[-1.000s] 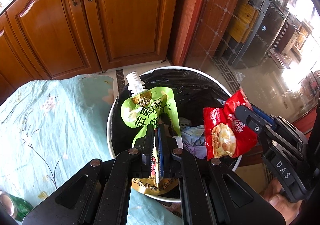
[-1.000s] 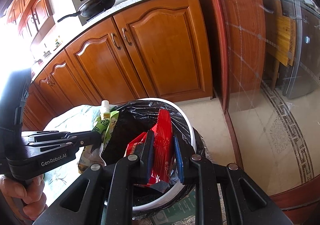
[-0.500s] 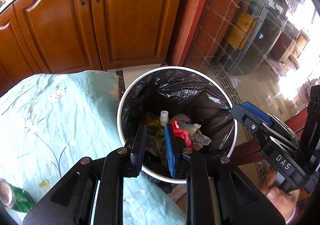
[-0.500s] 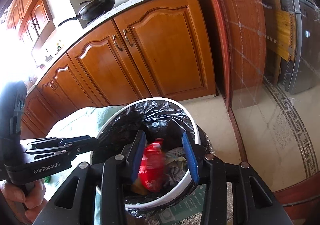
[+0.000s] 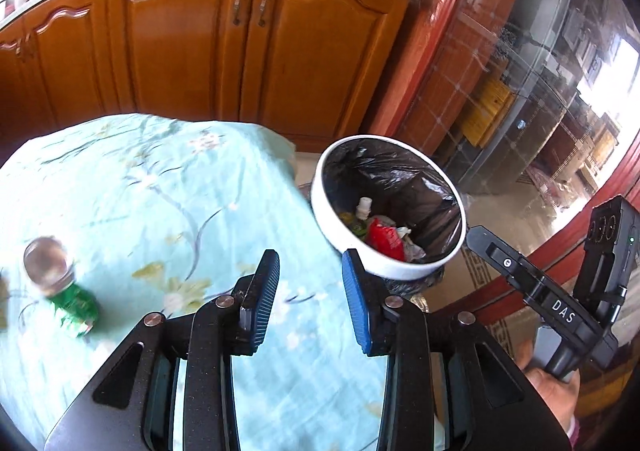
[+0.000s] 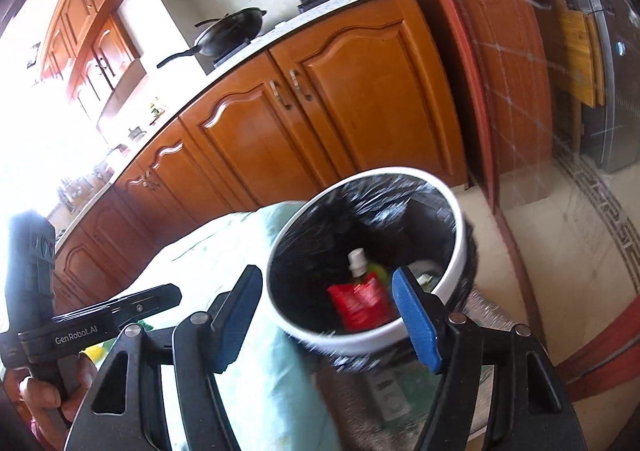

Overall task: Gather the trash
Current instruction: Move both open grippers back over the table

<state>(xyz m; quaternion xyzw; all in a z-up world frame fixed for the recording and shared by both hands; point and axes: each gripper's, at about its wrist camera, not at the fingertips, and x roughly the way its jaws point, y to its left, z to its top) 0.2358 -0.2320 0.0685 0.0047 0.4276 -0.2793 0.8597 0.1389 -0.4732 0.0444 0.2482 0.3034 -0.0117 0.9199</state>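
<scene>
Green and blurred, a small can with a silvery top (image 5: 60, 283) lies tilted at the far left of the pale blue-green floral tablecloth (image 5: 160, 187); we cannot read its label. Just right of it, in the left wrist view, our left gripper (image 5: 307, 301) hangs over the cloth with its blue-padded jaws well apart and nothing between them. Its lower body is cut off by the frame.

Further right, beside the table edge, stands the round white trash bin lined with a black plastic bag (image 5: 352, 251). Inside we see a white-capped green drink pouch (image 5: 362, 217) and a red snack packet (image 5: 384, 237) on top of crumpled pale scraps that we cannot make out.

From the right wrist view, our right gripper (image 6: 326, 315) sits above the bin, jaws spread wide and empty. The bin rim is smeared by motion blur, and its near side is partly hidden behind the right blue pad.

At the far right of the left wrist view, that same gripper shows only side-on.
</scene>
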